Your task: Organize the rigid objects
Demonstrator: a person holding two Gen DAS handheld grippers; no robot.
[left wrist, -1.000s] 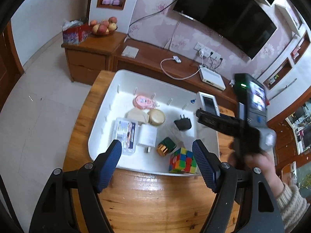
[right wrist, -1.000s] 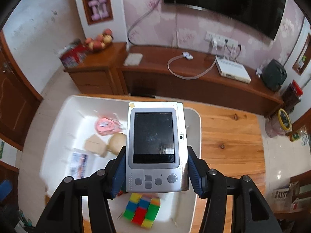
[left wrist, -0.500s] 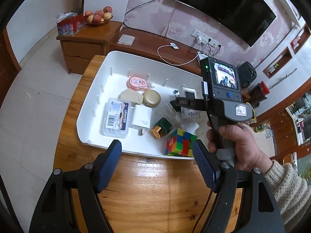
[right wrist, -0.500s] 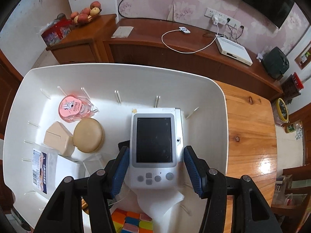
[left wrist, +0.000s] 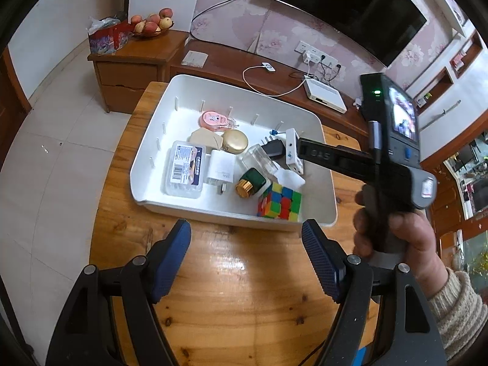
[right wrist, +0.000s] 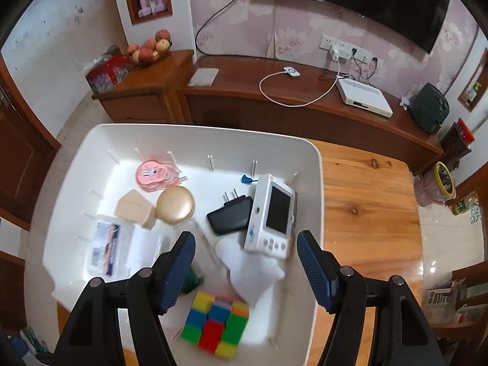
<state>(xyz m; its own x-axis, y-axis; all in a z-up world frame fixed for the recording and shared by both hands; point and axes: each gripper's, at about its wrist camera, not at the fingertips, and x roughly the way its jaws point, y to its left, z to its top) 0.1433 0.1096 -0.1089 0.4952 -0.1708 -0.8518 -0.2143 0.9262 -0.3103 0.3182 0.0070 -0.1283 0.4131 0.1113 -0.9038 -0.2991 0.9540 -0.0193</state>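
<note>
A white tray (left wrist: 323,201) (right wrist: 76,158) on the round wooden table holds several objects. The white handheld game device (right wrist: 271,216) (left wrist: 293,151) lies tilted on its edge in the tray's right part, against a black plug adapter (right wrist: 230,215). A colour cube (right wrist: 215,324) (left wrist: 280,201), a gold round tin (right wrist: 175,204), a pink case (right wrist: 154,174) and a clear labelled box (left wrist: 184,169) lie in the tray too. My right gripper (right wrist: 245,270) is open and empty above the tray, just in front of the device. My left gripper (left wrist: 245,257) is open and empty over the table, in front of the tray.
The wooden table (left wrist: 231,289) extends toward me and to the right of the tray (right wrist: 366,201). A TV cabinet (right wrist: 305,103) with a cable and a white box stands behind. A fruit bowl (left wrist: 151,24) sits on a side cabinet. The right hand and gripper body (left wrist: 393,164) fill the left view's right side.
My right gripper has opened and let go of the white game device, which now lies tilted in the tray. The right gripper has pulled back and up. The left gripper stayed open.
</note>
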